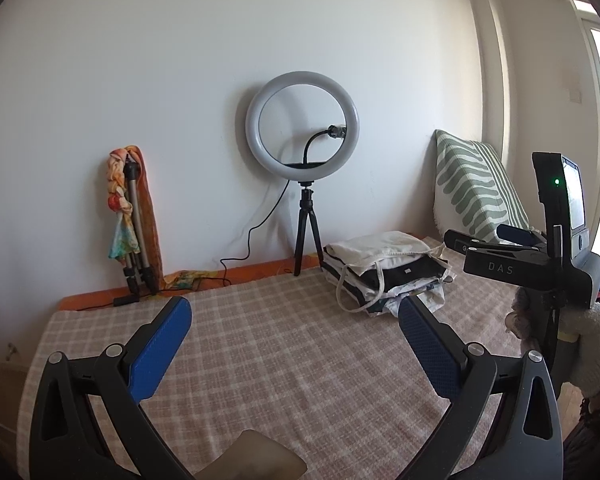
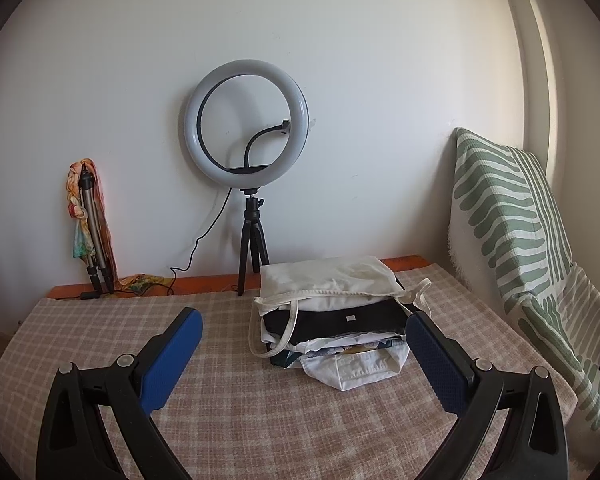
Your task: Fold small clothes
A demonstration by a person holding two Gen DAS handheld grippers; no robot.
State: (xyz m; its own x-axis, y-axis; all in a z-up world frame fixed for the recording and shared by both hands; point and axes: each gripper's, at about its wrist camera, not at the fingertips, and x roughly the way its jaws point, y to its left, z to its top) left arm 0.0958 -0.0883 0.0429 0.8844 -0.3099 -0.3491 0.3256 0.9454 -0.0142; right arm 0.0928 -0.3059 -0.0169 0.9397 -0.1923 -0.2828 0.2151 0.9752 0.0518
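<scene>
A stack of folded small clothes (image 2: 332, 320), white and black pieces with a cream bag-like one on top, lies on the checked cloth of the table (image 2: 228, 400) at the back right. It also shows in the left wrist view (image 1: 384, 272). My right gripper (image 2: 304, 336) is open and empty, held above the table just in front of the stack. My left gripper (image 1: 296, 324) is open and empty over the table's middle, left of the stack. The right gripper's body (image 1: 532, 264) shows at the right of the left wrist view.
A ring light on a small black tripod (image 2: 246, 128) stands at the back by the wall. A folded tripod wrapped in a coloured scarf (image 2: 90, 216) leans at the back left. A green-striped cushion (image 2: 512, 232) stands along the right side.
</scene>
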